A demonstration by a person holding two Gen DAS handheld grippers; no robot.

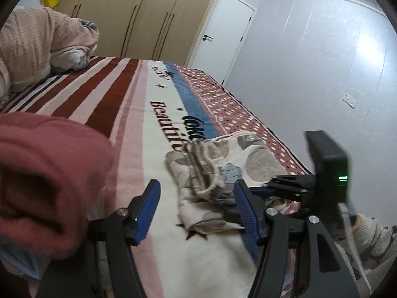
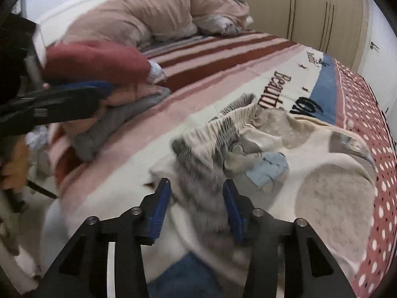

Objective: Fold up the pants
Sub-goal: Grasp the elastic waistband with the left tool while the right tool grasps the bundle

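Note:
The pants [image 2: 292, 164] are cream fleece with grey and blue patches and a ribbed elastic waistband [image 2: 223, 126]. They lie crumpled on the striped bed blanket [image 2: 223, 74]. In the left wrist view the pants [image 1: 223, 164] lie just ahead of my left gripper [image 1: 196, 198], which is open and empty with its blue pads above the cloth. My right gripper [image 2: 196, 198] is open, its fingers on either side of the grey waistband edge without closing on it. The right gripper's body also shows in the left wrist view [image 1: 322, 173].
A stack of folded clothes, dark red on top [image 2: 96, 59], sits on the bed's left side and fills the left of the left wrist view [image 1: 44, 168]. A pink duvet [image 2: 153, 12] is heaped at the head. Wardrobes [image 1: 139, 15], a white door [image 1: 223, 29] and a wall stand beyond.

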